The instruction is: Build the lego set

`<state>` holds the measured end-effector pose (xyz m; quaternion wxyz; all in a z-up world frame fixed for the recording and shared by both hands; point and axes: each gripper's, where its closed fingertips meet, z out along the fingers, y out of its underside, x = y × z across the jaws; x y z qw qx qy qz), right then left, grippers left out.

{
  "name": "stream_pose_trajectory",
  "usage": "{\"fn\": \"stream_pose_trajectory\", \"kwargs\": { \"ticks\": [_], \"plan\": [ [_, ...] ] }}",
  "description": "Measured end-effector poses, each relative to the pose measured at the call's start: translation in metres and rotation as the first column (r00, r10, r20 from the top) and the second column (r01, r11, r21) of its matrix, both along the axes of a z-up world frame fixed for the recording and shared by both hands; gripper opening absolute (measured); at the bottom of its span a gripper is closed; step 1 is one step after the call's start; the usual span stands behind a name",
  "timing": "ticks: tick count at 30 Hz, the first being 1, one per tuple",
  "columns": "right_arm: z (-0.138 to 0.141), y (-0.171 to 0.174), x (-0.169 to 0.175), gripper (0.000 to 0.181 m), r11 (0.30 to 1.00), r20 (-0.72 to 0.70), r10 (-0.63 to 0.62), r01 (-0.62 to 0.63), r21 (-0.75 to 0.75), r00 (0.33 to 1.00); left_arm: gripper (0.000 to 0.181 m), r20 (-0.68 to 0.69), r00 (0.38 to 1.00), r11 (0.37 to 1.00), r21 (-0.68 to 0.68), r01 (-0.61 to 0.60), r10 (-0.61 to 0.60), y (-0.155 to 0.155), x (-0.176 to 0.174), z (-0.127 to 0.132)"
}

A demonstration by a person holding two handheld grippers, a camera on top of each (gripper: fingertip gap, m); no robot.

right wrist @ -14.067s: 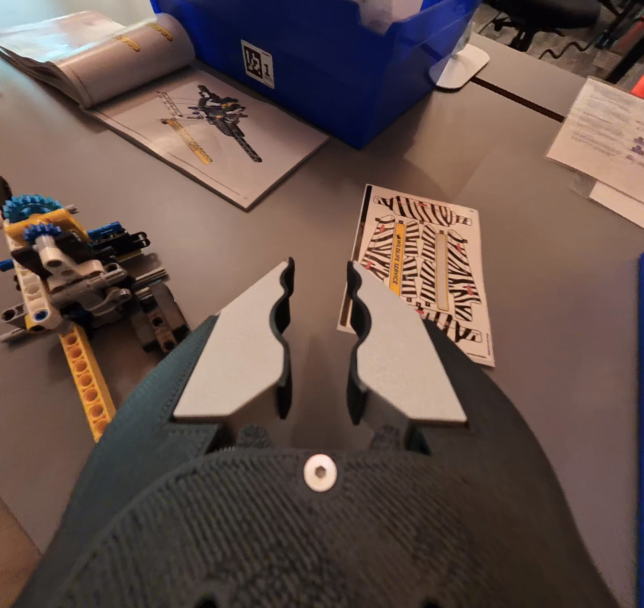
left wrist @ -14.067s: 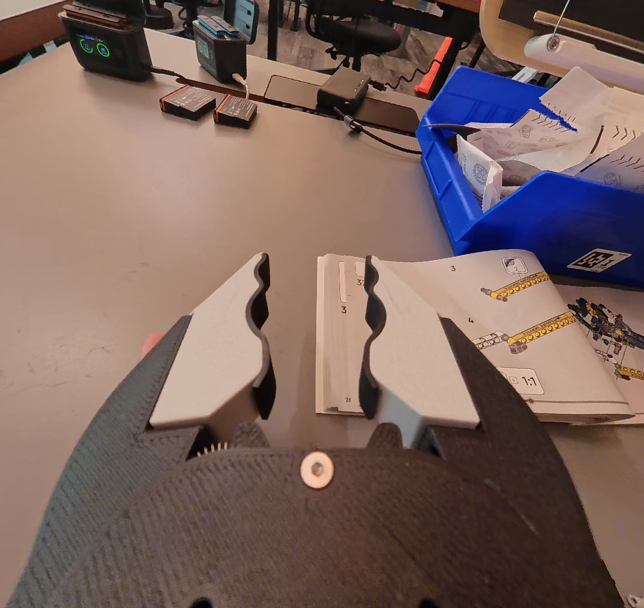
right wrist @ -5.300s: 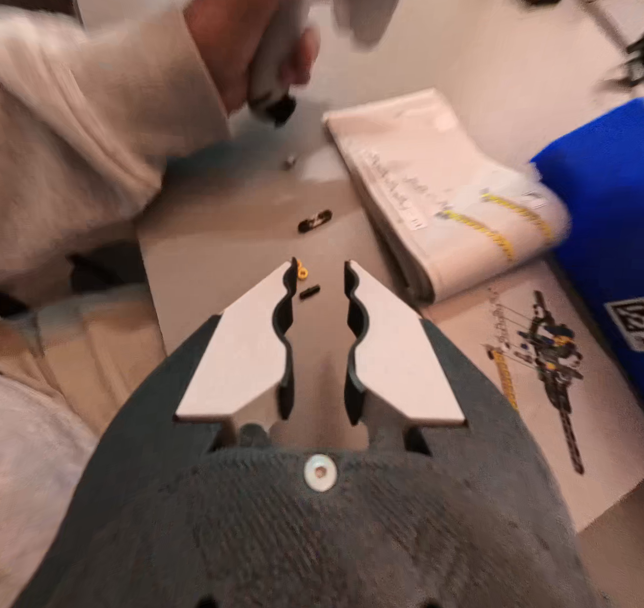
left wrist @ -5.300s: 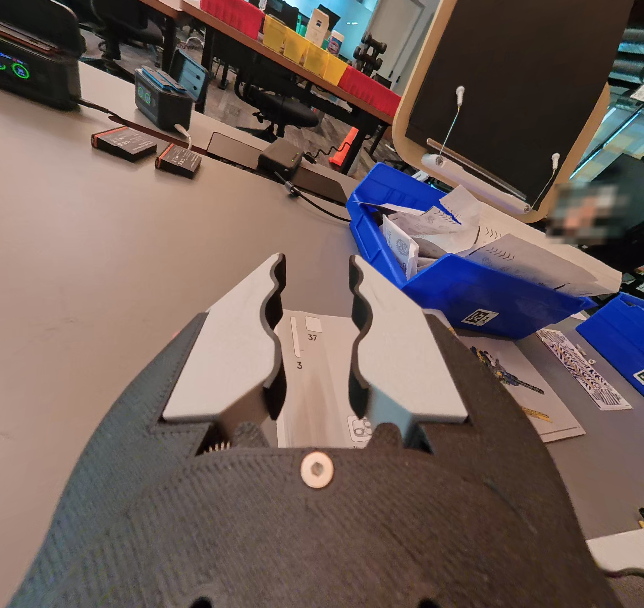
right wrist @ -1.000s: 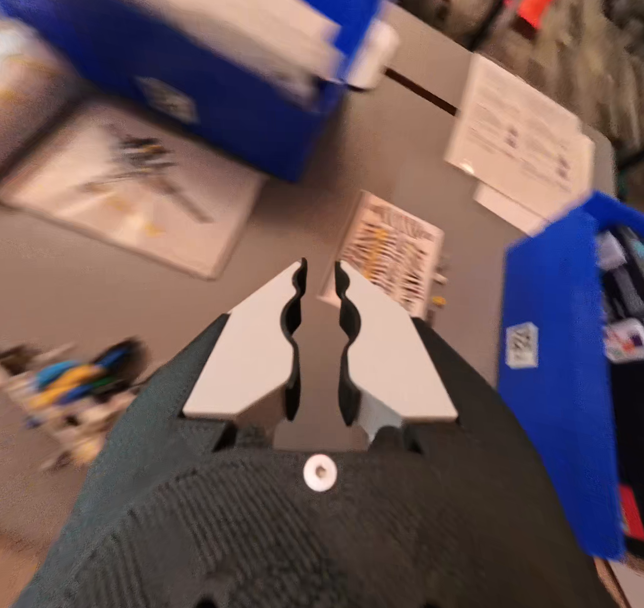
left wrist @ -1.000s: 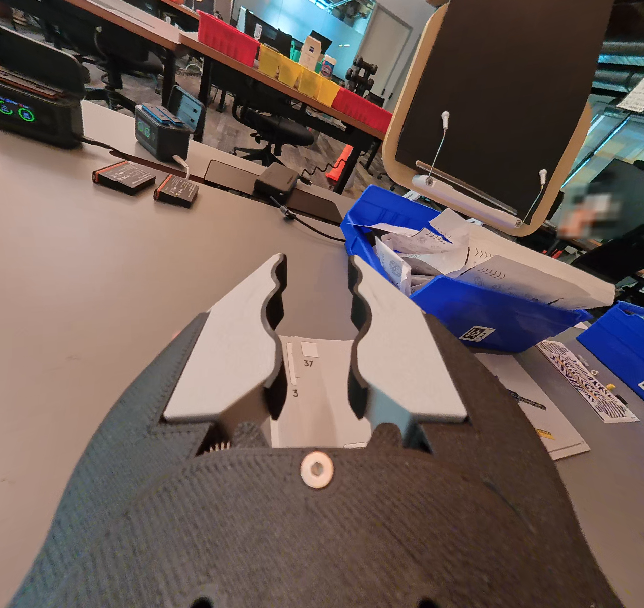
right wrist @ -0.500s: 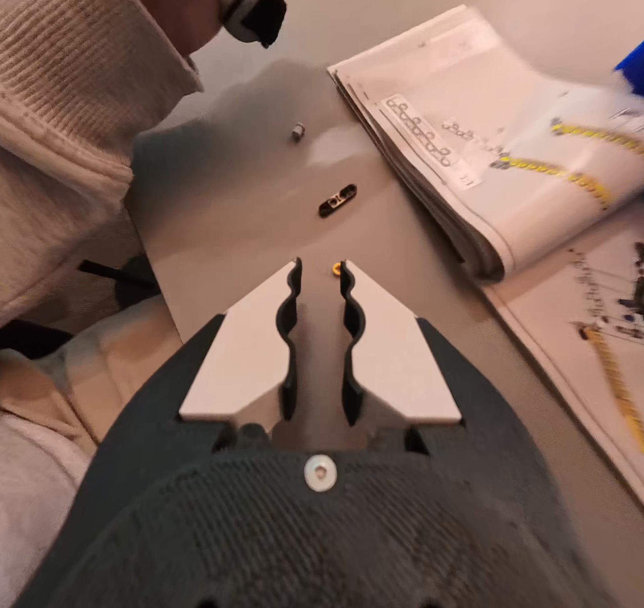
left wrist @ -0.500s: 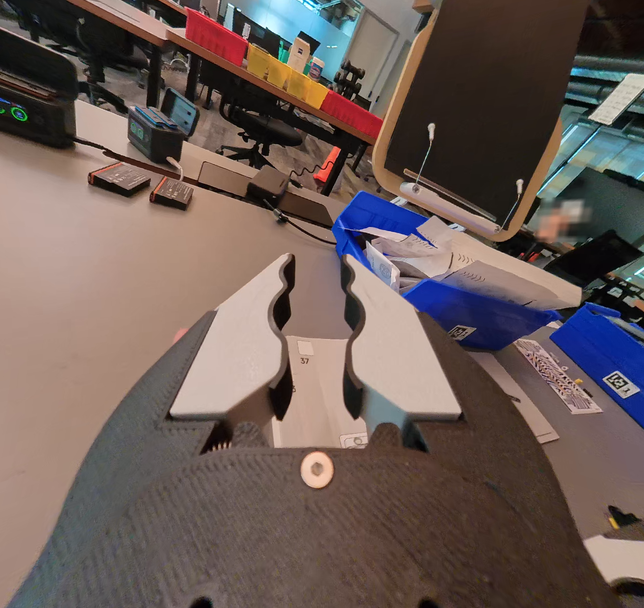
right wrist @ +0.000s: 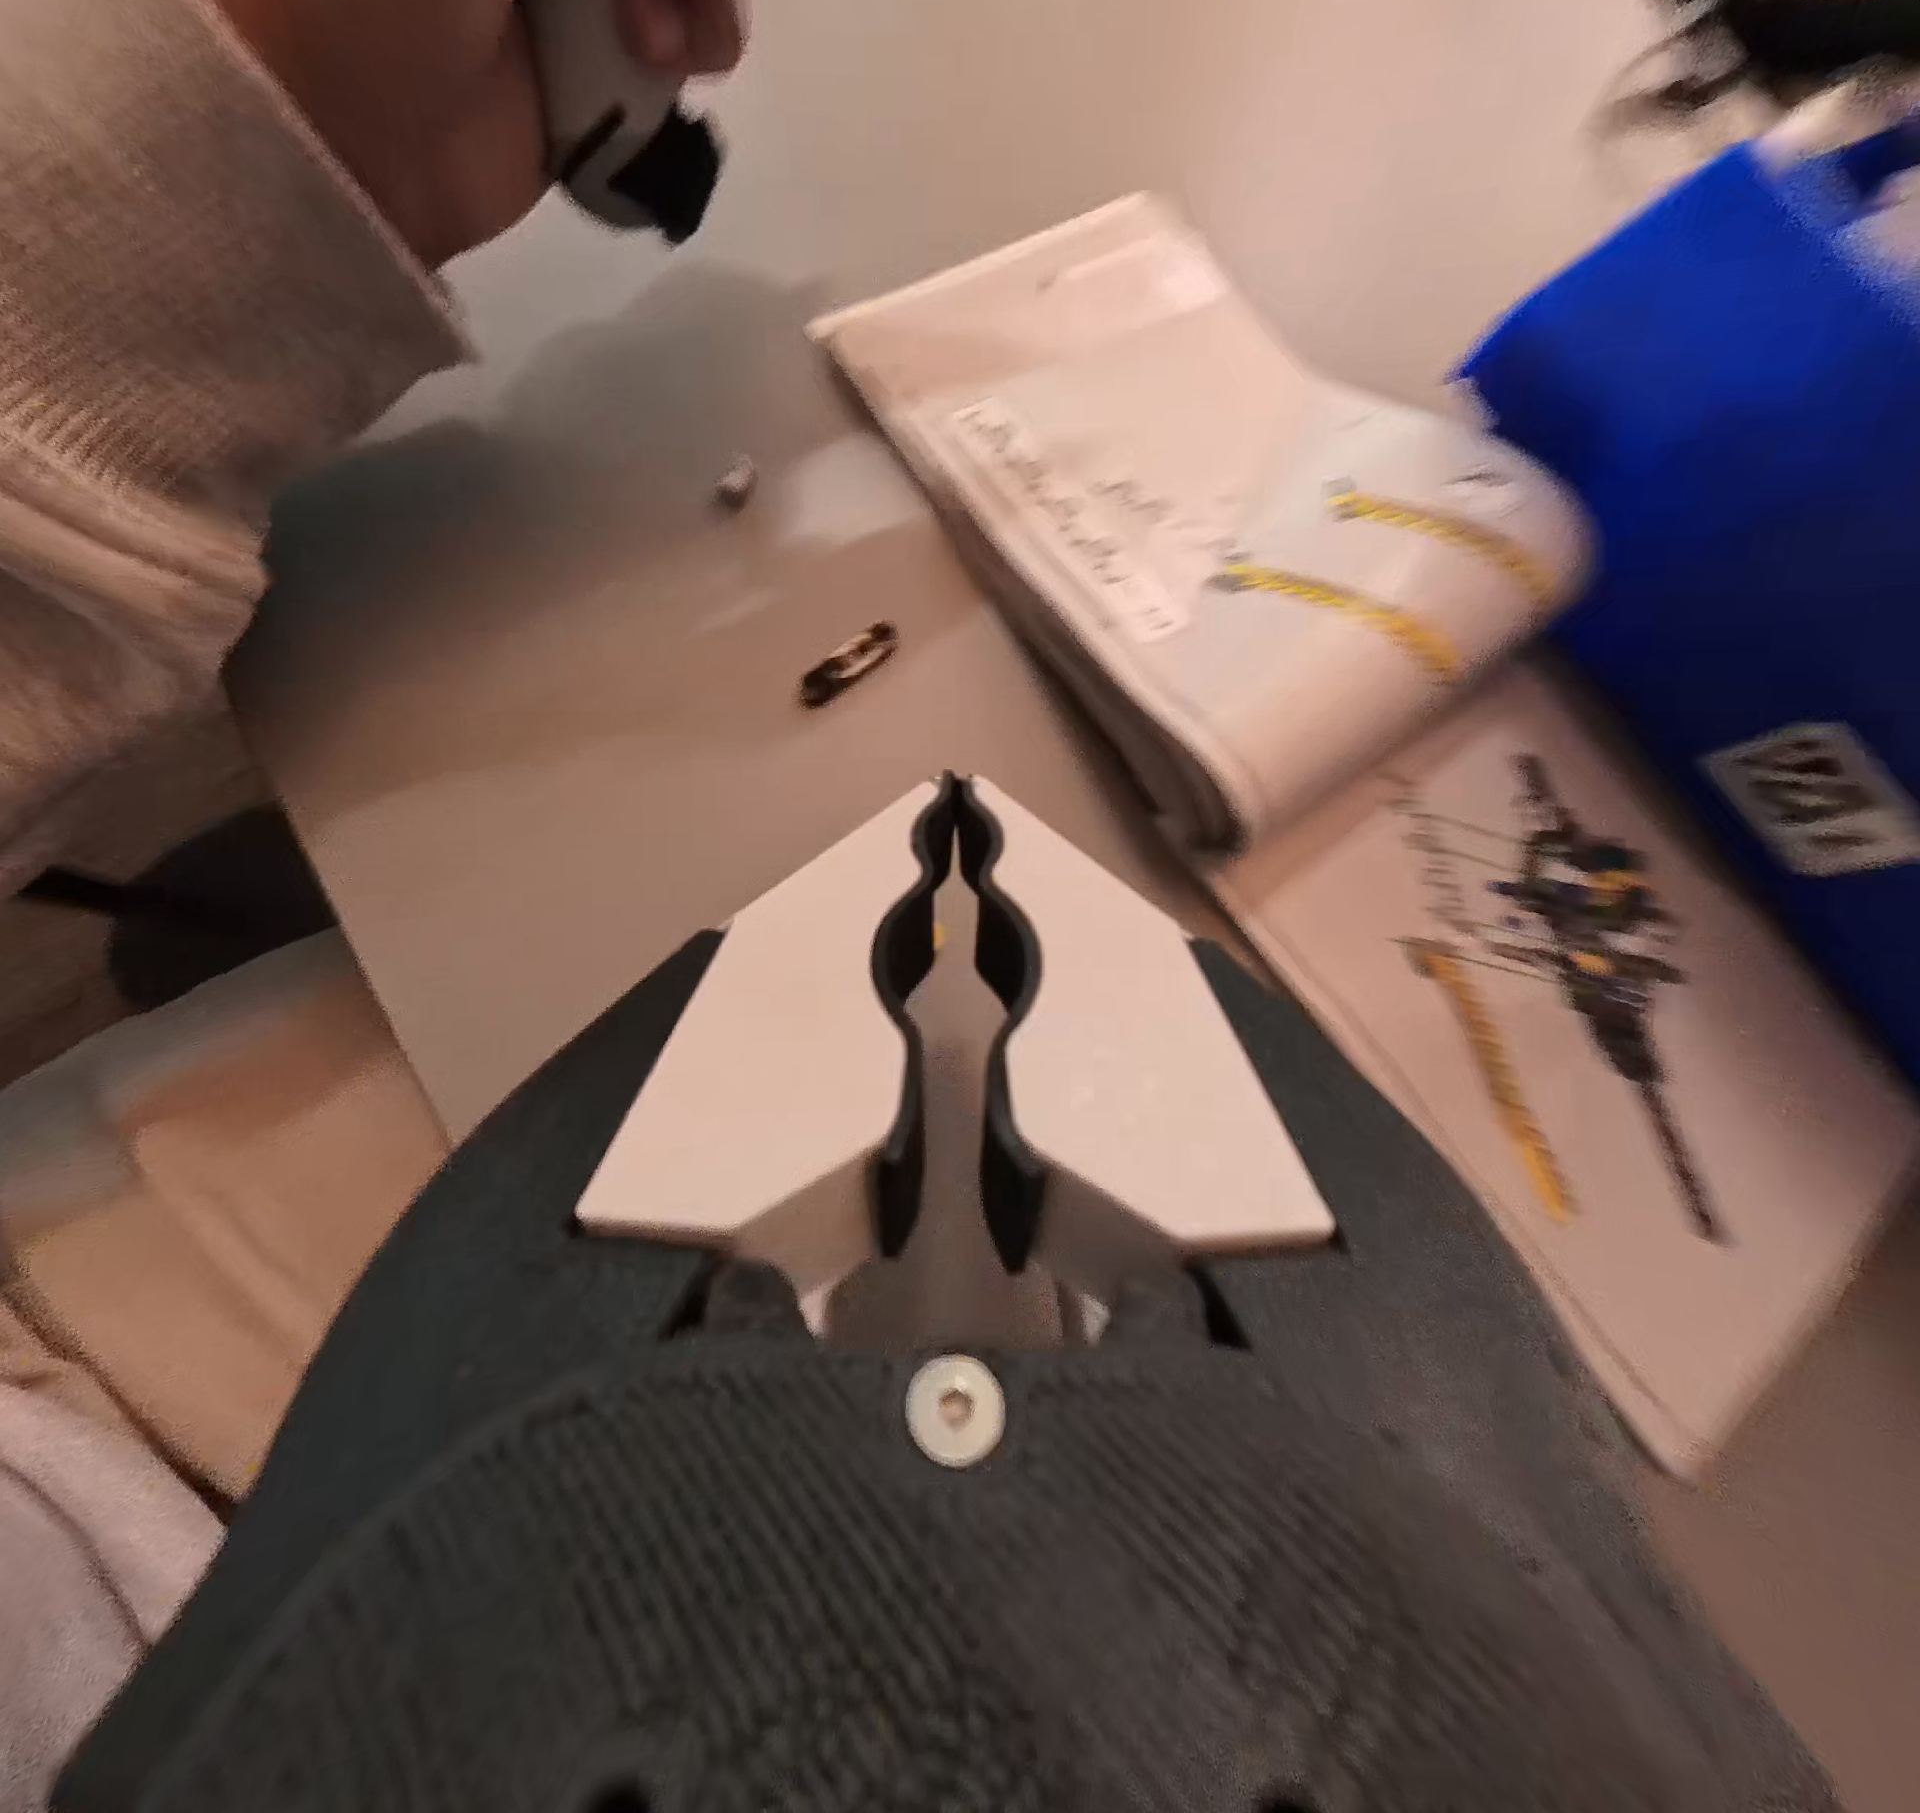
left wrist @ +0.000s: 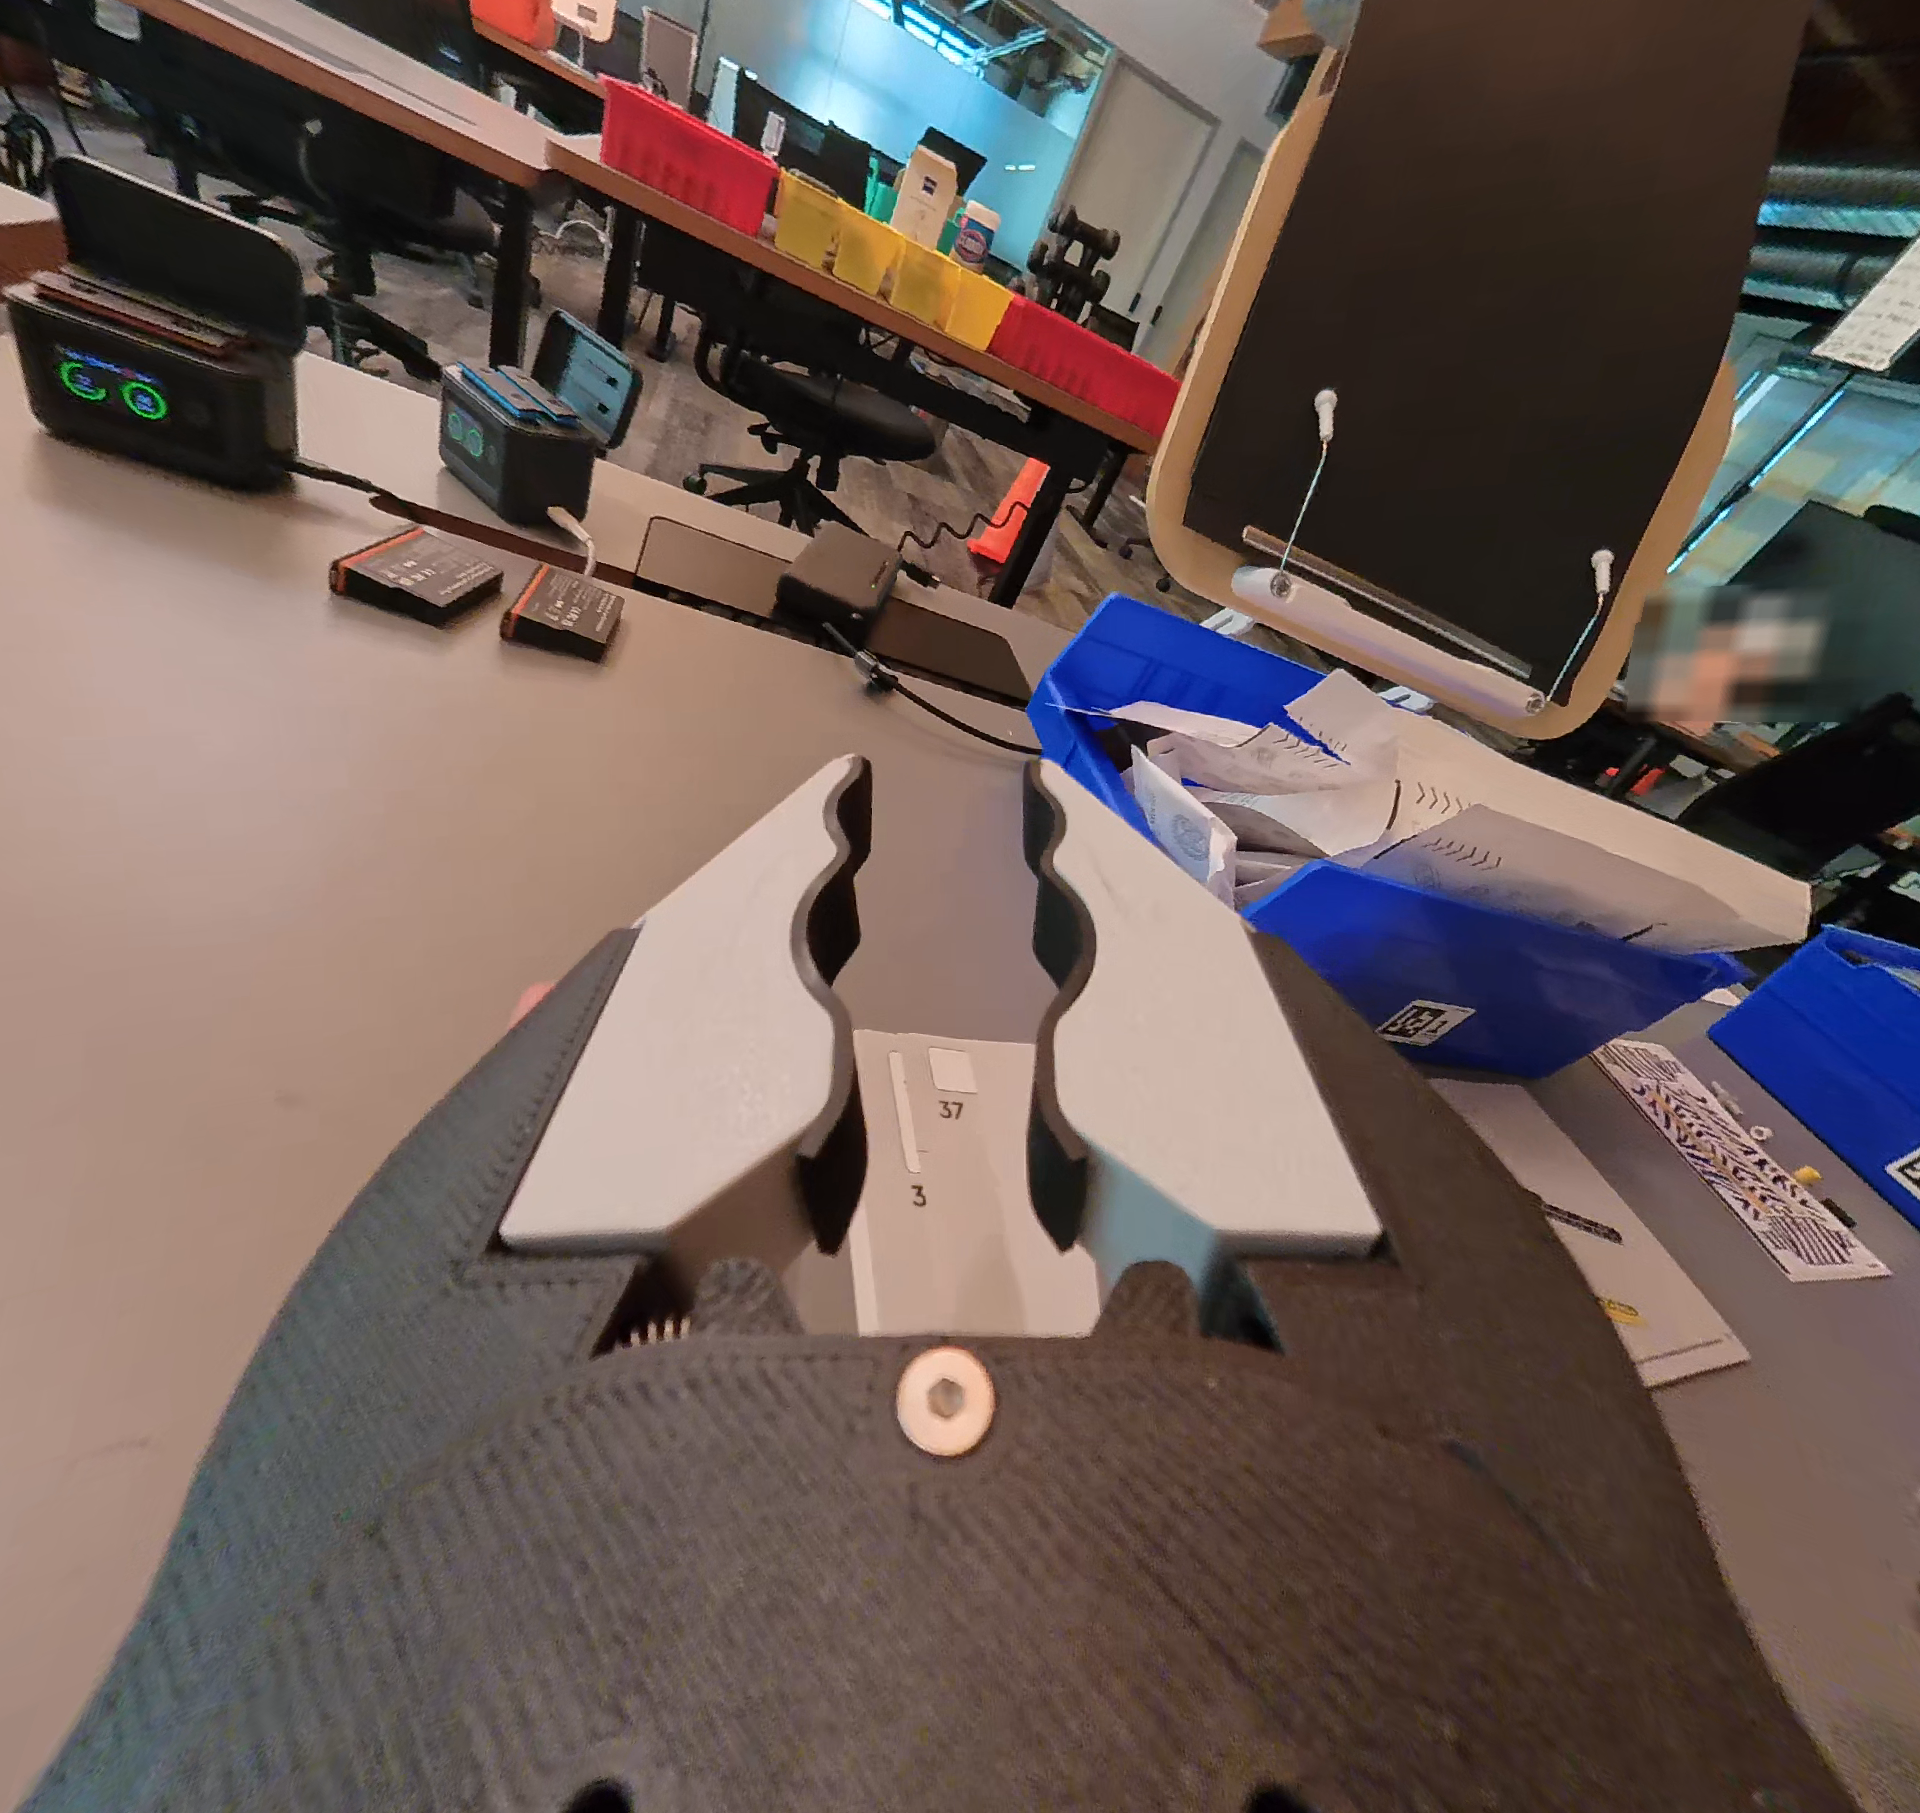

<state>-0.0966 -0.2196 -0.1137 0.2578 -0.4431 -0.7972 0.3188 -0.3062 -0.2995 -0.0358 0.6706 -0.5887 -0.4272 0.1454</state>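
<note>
My right gripper [right wrist: 952,789] is shut, its tips touching, low over the grey table [right wrist: 582,787] near its edge. A small yellow speck [right wrist: 939,932] shows in the gap behind the tips; the blur hides whether anything is pinched. A small black lego piece [right wrist: 847,664] and a tiny grey piece [right wrist: 734,488] lie just ahead. The instruction booklet [right wrist: 1195,537] lies to the right. My left gripper [left wrist: 945,776] is open and empty above the booklet [left wrist: 956,1192].
A blue bin [left wrist: 1455,963] of paper bags stands right of the booklet, a sticker sheet [left wrist: 1745,1171] and second blue bin [left wrist: 1829,1036] beyond. Battery chargers [left wrist: 156,381] and two batteries [left wrist: 416,574] sit far left. A sleeve [right wrist: 156,309] holds the other gripper's handle. About 25 cm separates my left fingertips from my right. My right gripper is the nearer one to the small black lego piece [right wrist: 847,664]: about 7 cm, against 20 cm.
My right gripper has closed from slightly open to tips touching, over where the small yellow ring lay. The left gripper has tilted slightly and stays open.
</note>
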Motion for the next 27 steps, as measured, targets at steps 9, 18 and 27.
{"fn": "stream_pose_trajectory", "kwargs": {
  "ticks": [9,18,27],
  "plan": [
    [0.104,0.205,0.052,0.000,0.918,-0.262,-0.372,0.310,-0.248,0.891,0.028,-0.026,1.000,0.995,-0.102,-0.014,0.011,0.002,0.002,-0.011],
    [0.034,0.341,0.128,0.002,0.876,-0.357,-0.483,0.442,-0.195,0.800,0.026,-0.061,0.996,0.996,-0.071,0.057,-0.062,0.020,0.052,-0.009],
    [0.020,0.344,0.119,0.017,0.877,-0.296,-0.464,0.385,-0.289,0.835,0.024,-0.137,0.982,0.974,-0.206,0.096,-0.126,0.047,0.130,-0.019]
  ]
}}
